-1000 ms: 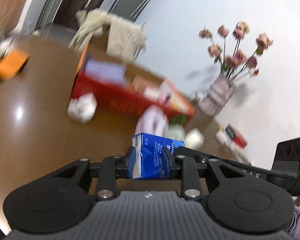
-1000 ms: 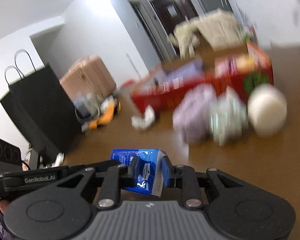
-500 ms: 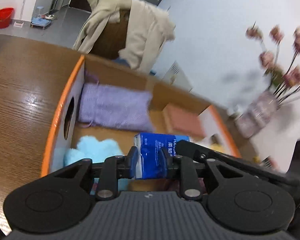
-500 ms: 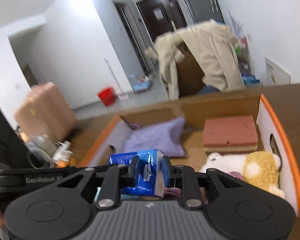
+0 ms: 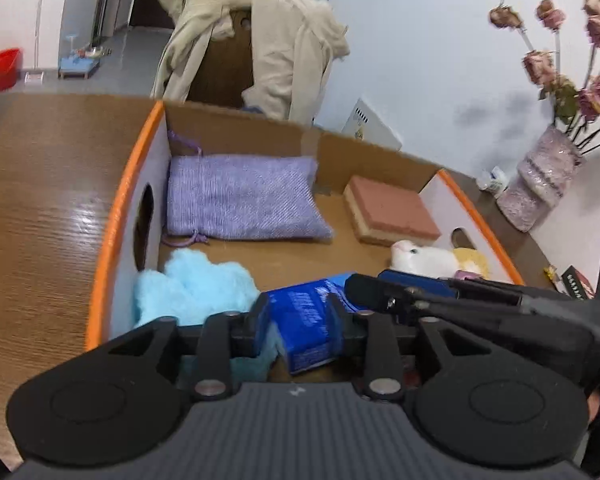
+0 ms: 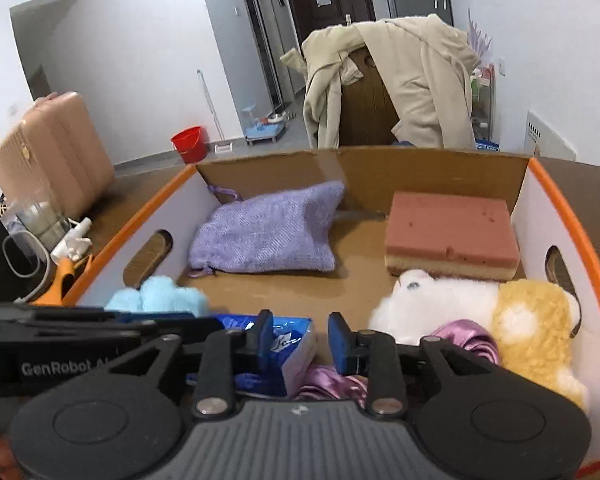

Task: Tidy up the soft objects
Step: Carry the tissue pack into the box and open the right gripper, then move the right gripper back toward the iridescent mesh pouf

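Both claws opening — left claw (image 5: 299, 322) and right claw (image 6: 299, 342) loosening around the tissue pack (image 5: 306, 330).

- Left gripper (image 5: 300, 326): matte black linkage, silver screws, ribbed grey housing, blue-padded fingers (image 5: 262, 322).
- Right gripper (image 6: 300, 340): same build; white "GenRobot" lettering is seen.

Purple satin item (image 6: 332, 380) mostly hidden behind fingers; blue pack (image 5: 308, 328) text prob. unreadable.
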### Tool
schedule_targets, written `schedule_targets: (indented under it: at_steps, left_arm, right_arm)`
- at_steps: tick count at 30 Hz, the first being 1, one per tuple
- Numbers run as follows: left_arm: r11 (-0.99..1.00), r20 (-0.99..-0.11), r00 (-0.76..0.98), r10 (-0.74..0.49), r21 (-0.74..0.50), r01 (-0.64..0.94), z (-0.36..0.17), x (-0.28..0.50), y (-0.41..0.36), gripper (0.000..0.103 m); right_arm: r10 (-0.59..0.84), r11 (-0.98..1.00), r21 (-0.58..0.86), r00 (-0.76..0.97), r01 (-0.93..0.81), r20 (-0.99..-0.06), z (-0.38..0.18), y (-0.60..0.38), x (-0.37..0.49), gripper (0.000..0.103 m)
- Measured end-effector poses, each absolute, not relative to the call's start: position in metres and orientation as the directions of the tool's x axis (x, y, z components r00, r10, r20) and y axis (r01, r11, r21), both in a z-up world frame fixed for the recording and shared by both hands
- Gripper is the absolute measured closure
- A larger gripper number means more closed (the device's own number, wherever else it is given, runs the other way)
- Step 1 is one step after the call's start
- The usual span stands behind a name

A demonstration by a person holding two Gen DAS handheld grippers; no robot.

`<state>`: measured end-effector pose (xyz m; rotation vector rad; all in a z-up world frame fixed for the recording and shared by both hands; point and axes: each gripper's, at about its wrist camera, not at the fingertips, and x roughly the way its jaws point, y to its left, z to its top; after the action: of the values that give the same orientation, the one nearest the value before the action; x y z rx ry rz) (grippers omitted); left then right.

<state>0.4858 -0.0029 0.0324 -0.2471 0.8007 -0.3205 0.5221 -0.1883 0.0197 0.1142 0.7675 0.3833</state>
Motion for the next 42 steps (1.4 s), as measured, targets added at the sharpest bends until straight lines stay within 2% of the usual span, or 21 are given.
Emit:
schedule_targets:
  at_steps: [1,3,6,10,15,20,22,31,36,39,42]
  left_arm:
    - [0.926,-0.648,0.666,-0.369,-0.320,0.202,0.041,0.478,-0.002,0.063]
    - [0.927,-0.625,0.689,-0.368,-0.303,0.220,0.059,0.465,0.000,0.063]
    - [0.932,-0.591,0.725,-0.355,-0.286,0.224,0.086,0.443,0.006,0.060]
    - [0.942,-0.541,0.773,-0.331,-0.236,0.238,0.114,0.405,0.011,0.047]
    - [0.953,-0.508,0.807,-0.301,-0.183,0.240,0.129,0.354,0.020,0.040]
    - [0.963,-0.466,0.843,-0.269,-0.154,0.222,0.139,0.311,0.028,0.038]
    - [0.969,-0.439,0.865,-0.245,-0.135,0.206,0.143,0.294,0.030,0.031]
    - [0.982,-0.307,0.934,-0.183,-0.092,0.162,0.141,0.207,0.027,0.022]
    - [0.980,-0.317,0.931,-0.183,-0.136,0.146,0.120,0.163,0.030,0.016]
    - [0.986,-0.311,0.939,-0.145,-0.125,0.111,0.106,0.136,0.030,0.006]
    - [0.982,-0.318,0.934,-0.163,-0.143,0.123,0.092,0.114,0.031,0.003]
  right_arm:
    - [0.385,0.923,0.247,0.664,-0.297,-0.641,0.028,-0.191,0.518,0.063]
    - [0.378,0.925,0.228,0.691,-0.304,-0.616,0.046,-0.197,0.509,0.059]
    - [0.373,0.927,0.205,0.723,-0.314,-0.581,0.074,-0.207,0.490,0.058]
    - [0.365,0.930,0.183,0.760,-0.318,-0.538,0.105,-0.226,0.455,0.048]
    - [0.354,0.934,0.149,0.794,-0.324,-0.493,0.131,-0.253,0.404,0.040]
    - [0.324,0.945,0.117,0.834,-0.304,-0.446,0.147,-0.276,0.354,0.035]
    - [0.316,0.948,0.104,0.845,-0.302,-0.430,0.149,-0.280,0.336,0.032]
    - [0.333,0.940,0.063,0.868,-0.334,-0.369,0.141,-0.277,0.267,0.025]
    - [0.339,0.938,0.056,0.875,-0.341,-0.345,0.129,-0.278,0.227,0.019]
    - [0.335,0.939,0.051,0.878,-0.339,-0.342,0.117,-0.279,0.202,0.016]
    - [0.356,0.933,0.091,0.867,-0.347,-0.348,0.102,-0.283,0.180,0.014]
